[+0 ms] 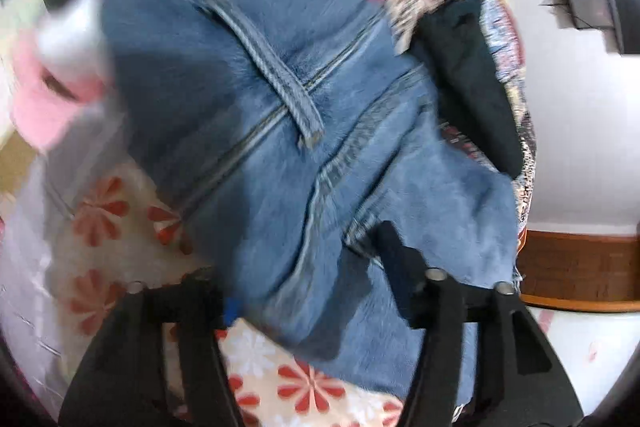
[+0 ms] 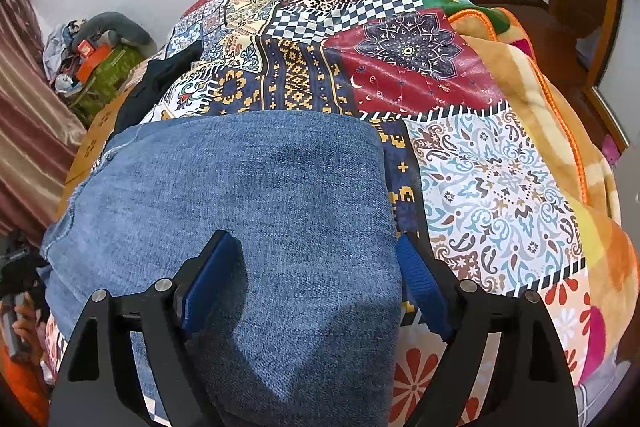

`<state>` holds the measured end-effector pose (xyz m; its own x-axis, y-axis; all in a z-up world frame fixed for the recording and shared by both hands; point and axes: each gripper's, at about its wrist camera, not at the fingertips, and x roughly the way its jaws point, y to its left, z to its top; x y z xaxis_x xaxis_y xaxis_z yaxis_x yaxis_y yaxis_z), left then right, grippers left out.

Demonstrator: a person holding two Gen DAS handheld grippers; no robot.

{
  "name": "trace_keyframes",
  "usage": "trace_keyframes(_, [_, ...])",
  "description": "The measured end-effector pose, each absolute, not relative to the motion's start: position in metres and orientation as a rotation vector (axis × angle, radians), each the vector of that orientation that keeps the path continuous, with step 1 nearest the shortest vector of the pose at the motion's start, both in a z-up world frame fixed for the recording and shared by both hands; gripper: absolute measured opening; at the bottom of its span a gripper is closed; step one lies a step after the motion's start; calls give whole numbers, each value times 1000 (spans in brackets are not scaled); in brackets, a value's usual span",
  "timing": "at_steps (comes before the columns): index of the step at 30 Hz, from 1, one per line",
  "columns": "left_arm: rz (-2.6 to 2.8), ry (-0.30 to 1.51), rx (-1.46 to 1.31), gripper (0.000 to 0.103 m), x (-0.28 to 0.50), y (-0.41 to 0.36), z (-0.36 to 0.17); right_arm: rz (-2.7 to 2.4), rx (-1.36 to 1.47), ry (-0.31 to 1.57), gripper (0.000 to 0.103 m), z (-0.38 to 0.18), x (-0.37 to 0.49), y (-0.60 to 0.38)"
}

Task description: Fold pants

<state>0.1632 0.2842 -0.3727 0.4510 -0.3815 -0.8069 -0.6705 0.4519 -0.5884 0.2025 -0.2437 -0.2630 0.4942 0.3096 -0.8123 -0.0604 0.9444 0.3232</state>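
Note:
Blue jeans (image 1: 260,87) lie bunched on the bed, blurred in the left wrist view, with a belt loop (image 1: 272,67) and waist seams facing up. My left gripper (image 1: 296,255) straddles a thick fold of this denim. The cloth fills the gap between its fingers, but the jaws stand well apart. In the right wrist view the jeans (image 2: 240,179) lie flat as a folded panel. My right gripper (image 2: 314,237) is open over their near right edge. Its left blue pad (image 2: 208,283) rests on the denim and its right pad (image 2: 420,283) sits just past the edge.
A patchwork cover (image 2: 400,67) spreads under and beyond the jeans, with an orange blanket (image 2: 560,107) to the right. A black garment (image 2: 168,75) lies at the far left. A floral sheet (image 1: 100,207) and a pink item (image 1: 36,99) lie nearby. A hand (image 2: 20,315) shows at the left edge.

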Motion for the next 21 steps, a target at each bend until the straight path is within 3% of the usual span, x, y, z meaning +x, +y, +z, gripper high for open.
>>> trace_keyframes(3, [266,1156,-1128,61,174,283,-370,223,271,1034,84,-263,203,-243])
trace_keyframes(9, [323,1058,-857,31,200,266,-317,229,270,1032,84,-262,203,-243])
trace_keyframes(21, [293,820,-540,25,224,197,-182,246,292,1016,84,-264,201,-246])
